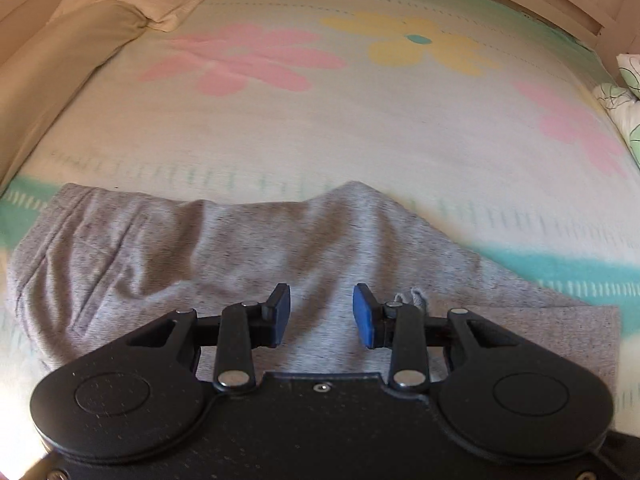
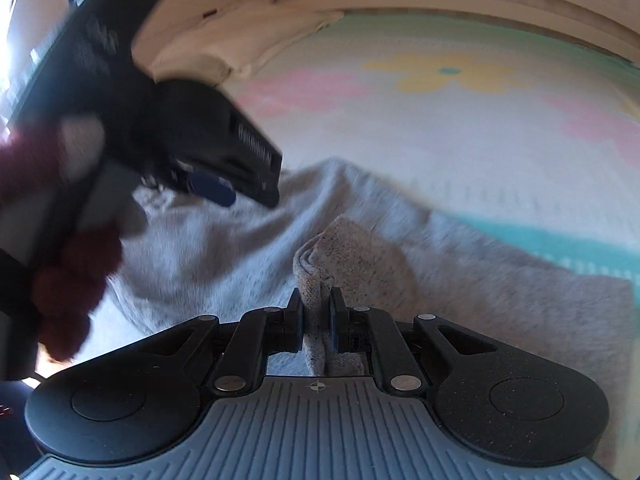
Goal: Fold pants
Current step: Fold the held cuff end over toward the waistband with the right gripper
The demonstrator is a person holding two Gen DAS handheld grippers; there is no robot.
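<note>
Soft daylight enters from the left; the right wrist view is motion-blurred, with fisheye bending at the edges.

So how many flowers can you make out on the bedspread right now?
3 in the left wrist view: a pink flower left of centre, a yellow flower beside it, another pink one far right. The pants may hide more.

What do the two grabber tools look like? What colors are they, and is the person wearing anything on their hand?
Both are black plastic with round lobes at each side, jointed link arms with silver rivets, and blue pads on the jaws. The left gripper has a flat, speckled black body. The right gripper has a grey ribbed body with a small crosshair mark. The hand holding the left tool wears something fuzzy and dark red.
</note>
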